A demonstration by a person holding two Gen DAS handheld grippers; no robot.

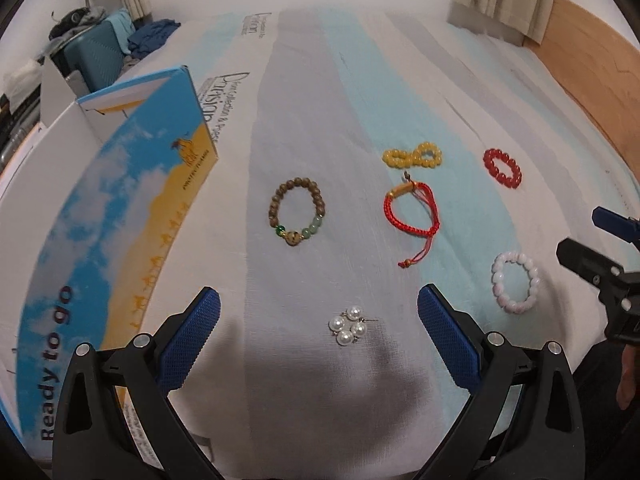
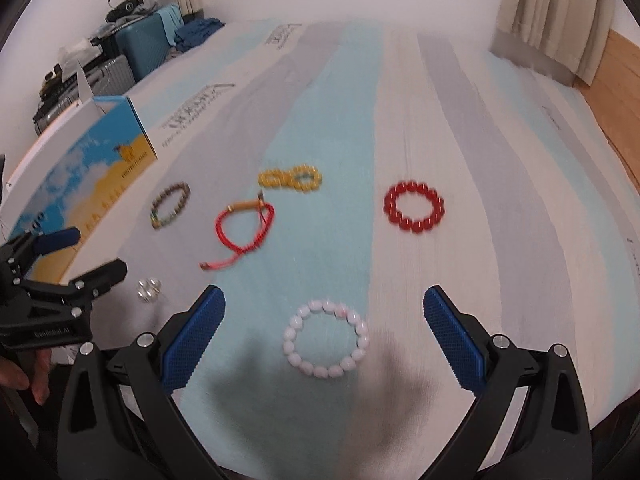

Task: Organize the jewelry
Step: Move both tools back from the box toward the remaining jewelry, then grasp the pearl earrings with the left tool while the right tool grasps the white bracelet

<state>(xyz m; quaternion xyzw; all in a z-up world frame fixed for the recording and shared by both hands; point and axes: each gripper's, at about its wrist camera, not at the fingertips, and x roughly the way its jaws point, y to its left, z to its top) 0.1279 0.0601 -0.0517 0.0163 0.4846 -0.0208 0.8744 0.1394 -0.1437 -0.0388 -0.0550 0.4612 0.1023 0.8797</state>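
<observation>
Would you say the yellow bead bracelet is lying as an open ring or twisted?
Twisted. The yellow bead bracelet lies flat on the striped sheet, crossed into a figure-eight with two small loops; the right wrist view shows the same.

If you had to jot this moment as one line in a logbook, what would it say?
left gripper: open, over pearl cluster | right gripper: open, over pale pink bracelet | nothing held
</observation>
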